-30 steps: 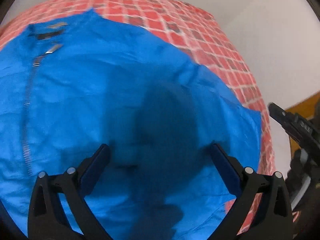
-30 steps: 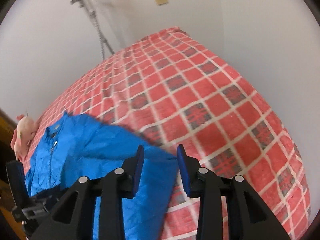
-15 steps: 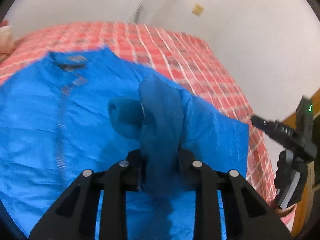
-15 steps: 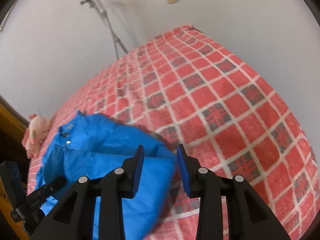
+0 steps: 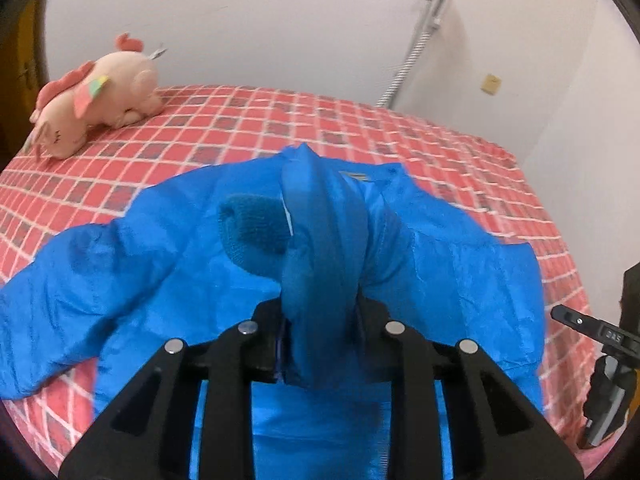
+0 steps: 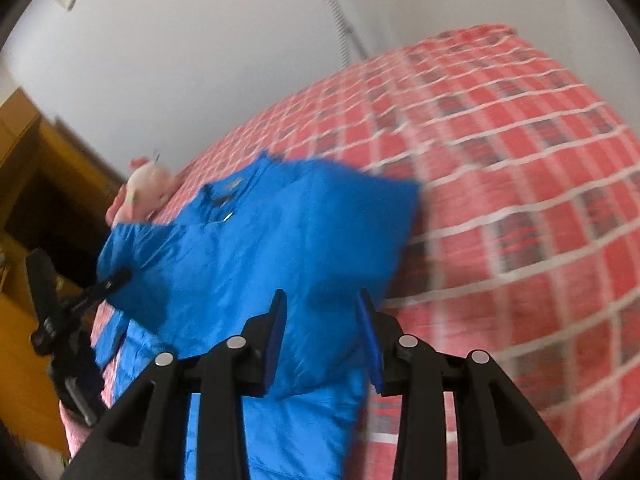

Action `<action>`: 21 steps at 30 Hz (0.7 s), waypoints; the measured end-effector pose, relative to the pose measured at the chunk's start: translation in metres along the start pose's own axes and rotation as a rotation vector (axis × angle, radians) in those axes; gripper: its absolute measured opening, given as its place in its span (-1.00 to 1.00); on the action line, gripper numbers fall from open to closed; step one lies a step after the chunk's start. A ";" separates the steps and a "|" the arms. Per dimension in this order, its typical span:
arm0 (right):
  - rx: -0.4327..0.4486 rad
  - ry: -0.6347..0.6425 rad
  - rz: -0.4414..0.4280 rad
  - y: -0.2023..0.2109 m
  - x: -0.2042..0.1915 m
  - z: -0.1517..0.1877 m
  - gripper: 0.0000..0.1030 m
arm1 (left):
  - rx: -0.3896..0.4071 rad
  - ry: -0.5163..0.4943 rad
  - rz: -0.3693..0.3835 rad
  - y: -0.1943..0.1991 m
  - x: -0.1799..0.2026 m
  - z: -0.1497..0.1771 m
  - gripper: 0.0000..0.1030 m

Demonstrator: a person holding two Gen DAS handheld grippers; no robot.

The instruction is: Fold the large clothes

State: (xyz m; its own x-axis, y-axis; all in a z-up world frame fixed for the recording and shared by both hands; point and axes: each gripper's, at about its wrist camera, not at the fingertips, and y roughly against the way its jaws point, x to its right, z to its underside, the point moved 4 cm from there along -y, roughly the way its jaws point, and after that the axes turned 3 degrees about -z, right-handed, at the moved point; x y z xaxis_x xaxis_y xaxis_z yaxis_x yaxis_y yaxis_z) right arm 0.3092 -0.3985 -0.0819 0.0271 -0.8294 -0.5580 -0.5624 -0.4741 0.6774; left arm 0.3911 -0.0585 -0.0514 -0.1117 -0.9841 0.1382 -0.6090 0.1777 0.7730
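Gripping a bunched fold of the blue jacket (image 5: 460,264), our left gripper (image 5: 320,320) has clamped onto it, knit cuff (image 5: 252,232) poking out beside the pinch. Right gripper (image 6: 322,340) has jacket fabric between its 2 fingers; can't tell if the pads press on it. Jacket lies across the near edge of the red checked bed (image 5: 248,120). Pink plush toy (image 5: 92,96) sits at the far left corner.

Both views sit just behind their own fingers, tilted down at the bed (image 5: 248,120) from close above. The left view faces the white wall and the plush (image 5: 92,100). The right view looks across the bed toward the same wall. Both share the jacket (image 5: 460,264), plush, bed and wall pipe (image 5: 412,52).
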 end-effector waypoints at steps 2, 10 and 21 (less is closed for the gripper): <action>-0.021 0.020 0.025 -0.013 -0.006 0.005 -0.29 | -0.018 0.008 -0.023 -0.004 -0.017 0.004 -0.50; -0.076 0.054 0.115 -0.045 -0.007 0.016 -0.32 | -0.144 0.054 -0.065 -0.064 -0.060 0.030 -0.15; -0.011 0.117 0.166 -0.002 -0.067 0.008 -0.27 | 0.082 0.050 -0.109 0.015 -0.044 0.013 0.04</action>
State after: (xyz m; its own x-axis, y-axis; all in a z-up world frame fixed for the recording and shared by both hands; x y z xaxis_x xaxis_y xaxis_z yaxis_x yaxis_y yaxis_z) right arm 0.3017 -0.3397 -0.0502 0.0306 -0.9249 -0.3790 -0.5584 -0.3303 0.7609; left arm 0.3763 -0.0126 -0.0536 -0.0029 -0.9961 0.0884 -0.6774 0.0670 0.7325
